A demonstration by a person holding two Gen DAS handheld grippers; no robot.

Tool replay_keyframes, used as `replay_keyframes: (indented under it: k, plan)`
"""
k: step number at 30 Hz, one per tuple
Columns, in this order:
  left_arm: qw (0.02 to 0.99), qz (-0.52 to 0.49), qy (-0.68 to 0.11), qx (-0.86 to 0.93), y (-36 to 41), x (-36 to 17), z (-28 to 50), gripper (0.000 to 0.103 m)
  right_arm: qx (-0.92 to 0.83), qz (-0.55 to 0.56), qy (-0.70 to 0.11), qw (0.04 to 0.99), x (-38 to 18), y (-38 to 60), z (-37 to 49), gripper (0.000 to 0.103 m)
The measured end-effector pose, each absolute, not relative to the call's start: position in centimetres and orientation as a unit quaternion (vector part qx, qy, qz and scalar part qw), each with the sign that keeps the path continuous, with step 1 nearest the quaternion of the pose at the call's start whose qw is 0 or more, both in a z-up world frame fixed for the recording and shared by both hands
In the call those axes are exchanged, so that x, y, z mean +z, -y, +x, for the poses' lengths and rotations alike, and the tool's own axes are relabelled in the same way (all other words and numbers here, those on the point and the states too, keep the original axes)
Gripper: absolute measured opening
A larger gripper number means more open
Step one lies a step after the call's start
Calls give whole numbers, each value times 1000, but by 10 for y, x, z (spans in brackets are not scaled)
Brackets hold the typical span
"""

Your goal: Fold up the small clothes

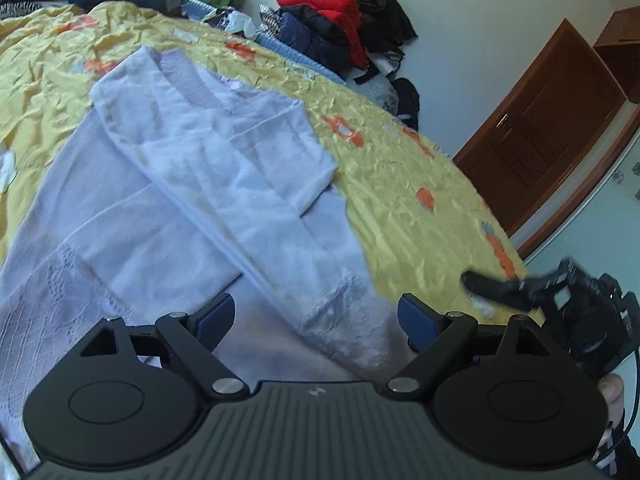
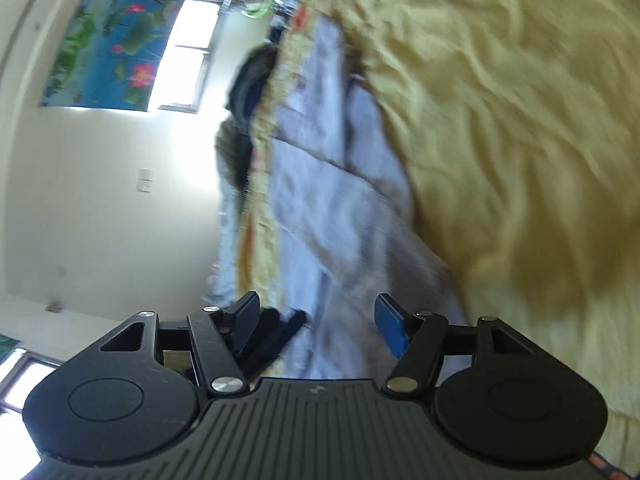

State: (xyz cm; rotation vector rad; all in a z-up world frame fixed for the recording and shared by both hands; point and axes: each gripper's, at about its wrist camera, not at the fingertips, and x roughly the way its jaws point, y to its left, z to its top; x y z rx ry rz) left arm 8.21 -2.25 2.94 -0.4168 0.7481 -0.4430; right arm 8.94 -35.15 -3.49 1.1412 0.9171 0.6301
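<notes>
So the thing that matters here is how the white top (image 1: 208,184) lies relative to your left hand-held gripper (image 1: 316,316). It's spread on the yellow bedspread (image 1: 400,184) directly ahead of and below that gripper, and its long axis runs away from you, from the lacy hem (image 1: 340,300) right under the fingers up to the neckline (image 1: 192,80) at the far end. One side is already flapped over the middle, with a fold line running diagonally toward the hem.

Your left hand-held gripper has its jaws wide apart with nothing pinched, hanging just over the hem, so I'd say it's the nearer one by a good bit. Your right hand-held gripper (image 2: 316,320) is also apart and holding nothing; in the left view it sits off over bare bedspread, beside the top's edge, not on it.

My guess is the next grab is at the hem end, so the left just drops down, while the right has to come across first.
</notes>
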Motion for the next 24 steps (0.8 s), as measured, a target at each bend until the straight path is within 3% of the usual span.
replay_keyframes:
  k: [5, 9, 13, 19, 24]
  plan:
    - [889, -136, -357, -253, 70, 30, 92, 90, 317, 508, -409, 688, -16, 340, 138, 78]
    - [880, -42, -383, -278, 113, 13, 89, 90, 336, 430, -477, 689, -11, 314, 193, 80]
    - [877, -17, -395, -275, 120, 3, 84, 92, 330, 355, -550, 680, -19, 291, 220, 83]
    - [874, -8, -396, -281, 123, 3, 84, 99, 331, 335, -558, 683, -28, 304, 218, 68]
    - [878, -12, -407, -252, 111, 10, 78, 99, 335, 342, -512, 713, -7, 325, 192, 75]
